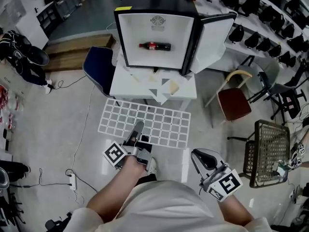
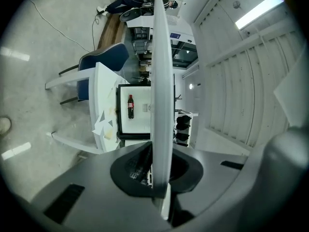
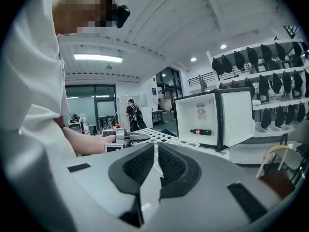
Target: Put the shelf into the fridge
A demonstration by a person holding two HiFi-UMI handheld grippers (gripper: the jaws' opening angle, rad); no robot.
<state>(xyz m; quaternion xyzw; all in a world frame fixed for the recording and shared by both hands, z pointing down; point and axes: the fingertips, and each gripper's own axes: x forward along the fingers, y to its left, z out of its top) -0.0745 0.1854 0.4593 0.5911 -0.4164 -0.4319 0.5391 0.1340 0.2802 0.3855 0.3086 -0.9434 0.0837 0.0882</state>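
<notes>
Right tongs nearest, by the person's waist: jaws together, nothing between them. Left tongs clamped on the near edge of the white wire shelf, held roughly level above the floor, just short of the white desk. Paper scraps on the desk front. Behind them a small fridge, door swung open. Shelf is outside it; one cola bottle lies inside.

The person wore a white short-sleeved top; grey left gripper and right gripper bore black-and-white marker cubes.
</notes>
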